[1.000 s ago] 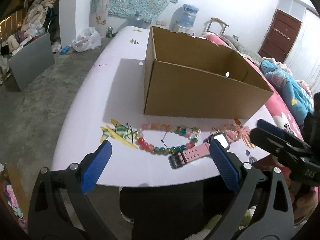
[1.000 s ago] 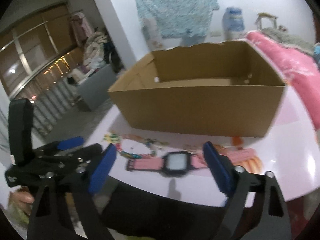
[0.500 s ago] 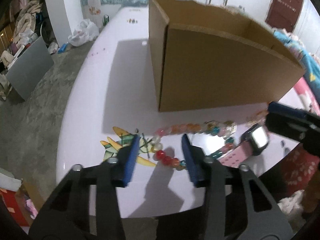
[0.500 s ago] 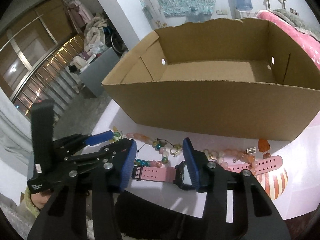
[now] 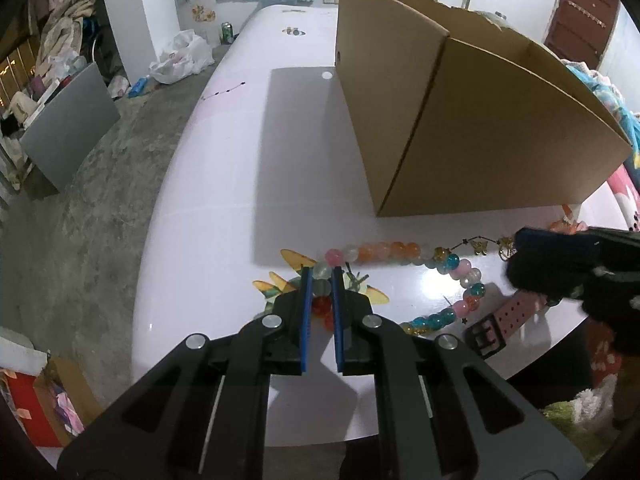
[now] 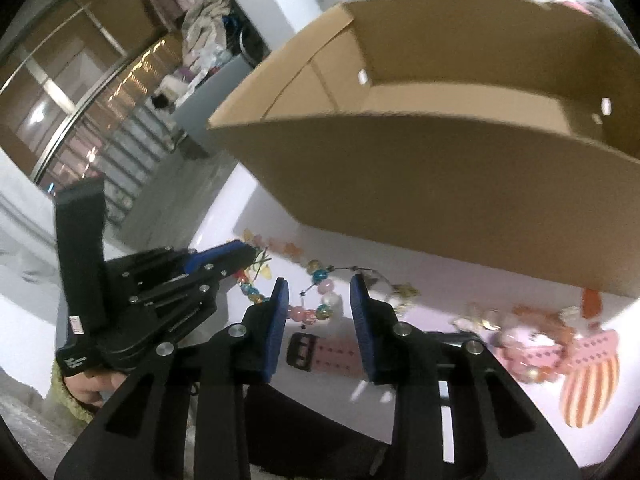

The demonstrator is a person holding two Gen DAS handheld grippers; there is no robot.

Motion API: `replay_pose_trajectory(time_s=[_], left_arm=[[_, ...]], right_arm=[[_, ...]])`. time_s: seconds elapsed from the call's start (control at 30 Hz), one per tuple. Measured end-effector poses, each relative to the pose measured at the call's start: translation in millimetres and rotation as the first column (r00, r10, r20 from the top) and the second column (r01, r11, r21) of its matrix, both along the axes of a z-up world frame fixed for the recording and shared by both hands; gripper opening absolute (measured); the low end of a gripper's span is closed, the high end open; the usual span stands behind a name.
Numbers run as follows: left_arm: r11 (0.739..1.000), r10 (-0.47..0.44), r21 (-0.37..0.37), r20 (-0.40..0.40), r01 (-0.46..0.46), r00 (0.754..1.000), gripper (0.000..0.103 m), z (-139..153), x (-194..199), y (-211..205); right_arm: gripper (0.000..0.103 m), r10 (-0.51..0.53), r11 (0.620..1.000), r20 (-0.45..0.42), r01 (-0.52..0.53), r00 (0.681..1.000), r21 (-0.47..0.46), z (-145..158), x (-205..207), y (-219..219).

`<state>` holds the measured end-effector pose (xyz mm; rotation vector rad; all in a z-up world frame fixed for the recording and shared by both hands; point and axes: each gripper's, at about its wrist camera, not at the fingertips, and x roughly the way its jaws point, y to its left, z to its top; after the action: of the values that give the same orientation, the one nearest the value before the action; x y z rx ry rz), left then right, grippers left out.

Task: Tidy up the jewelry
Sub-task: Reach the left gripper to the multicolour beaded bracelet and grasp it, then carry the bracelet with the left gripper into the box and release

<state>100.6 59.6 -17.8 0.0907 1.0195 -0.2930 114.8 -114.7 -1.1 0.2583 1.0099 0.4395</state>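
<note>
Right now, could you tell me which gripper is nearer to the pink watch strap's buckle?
Right. The right gripper hovers just above the buckle, its jaws straddling that strap end. The left gripper, jaws just closing around the bead necklace, sits farther along the table.

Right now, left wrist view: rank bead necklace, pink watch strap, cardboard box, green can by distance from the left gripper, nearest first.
1. bead necklace: its near loop lies between the jaws of the left gripper, which have just been closing.
2. pink watch strap: right, at the table's near edge.
3. cardboard box: beyond the beads, upper right.
4. green can: far end, on the floor, upper left.
</note>
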Motion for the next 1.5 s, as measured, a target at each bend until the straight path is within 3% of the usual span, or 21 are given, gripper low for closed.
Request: replay_pose_trajectory(time_s=[0.23, 0.43, 0.7, 0.93, 1.03, 1.13, 1.27, 1.37, 1.43, 1.5], left_arm=[[1.000, 0.003, -0.002, 0.001, -0.003, 1.000, 0.009, -2, 3, 1], [1.000, 0.007, 0.005, 0.013, -0.007, 1.000, 0.009, -3, 4, -1], [1.000, 0.008, -0.006, 0.039, -0.007, 0.999, 0.008, 6, -4, -1], [0.998, -0.011, -0.061, 0.103, 0.017, 0.995, 0.008, 51, -21, 1], [0.993, -0.039, -0.106, 0.180, 0.059, 0.983, 0.008, 91, -33, 0], [0.989, -0.073, -0.102, 0.265, 0.103, 0.961, 0.008, 126, -36, -8], [0.977, -0.133, -0.113, 0.347, 0.182, 0.929, 0.008, 169, -13, -32], [0.974, -0.168, -0.079, 0.364, 0.210, 0.916, 0.008, 179, 23, -55], [0.974, -0.186, -0.064, 0.332, 0.219, 0.925, 0.008, 174, 52, -71], [0.976, -0.192, -0.054, 0.246, 0.211, 0.950, 0.008, 160, 91, -88]], right_arm=[[0.022, 0.062, 0.995, -0.023, -0.064, 0.998, -0.081, -12, 14, 22], [0.010, 0.110, 0.970, 0.020, -0.103, 0.994, -0.220, -13, 15, 44], [0.010, 0.095, 0.981, 0.052, -0.085, 0.994, -0.172, 1, 12, 33], [0.010, 0.096, 0.985, 0.138, -0.074, 0.986, -0.154, 37, -7, 27], [0.010, 0.102, 0.987, 0.218, -0.072, 0.971, -0.141, 73, -21, 22], [0.010, 0.100, 0.990, 0.301, -0.064, 0.948, -0.126, 110, -26, 11], [0.010, 0.097, 0.990, 0.388, -0.049, 0.916, -0.131, 150, -10, -9], [0.010, 0.096, 0.988, 0.390, -0.040, 0.916, -0.149, 163, 26, -28], [0.010, 0.091, 0.989, 0.334, -0.045, 0.938, -0.144, 160, 57, -40], [0.010, 0.085, 0.990, 0.239, -0.055, 0.967, -0.132, 150, 96, -54]])
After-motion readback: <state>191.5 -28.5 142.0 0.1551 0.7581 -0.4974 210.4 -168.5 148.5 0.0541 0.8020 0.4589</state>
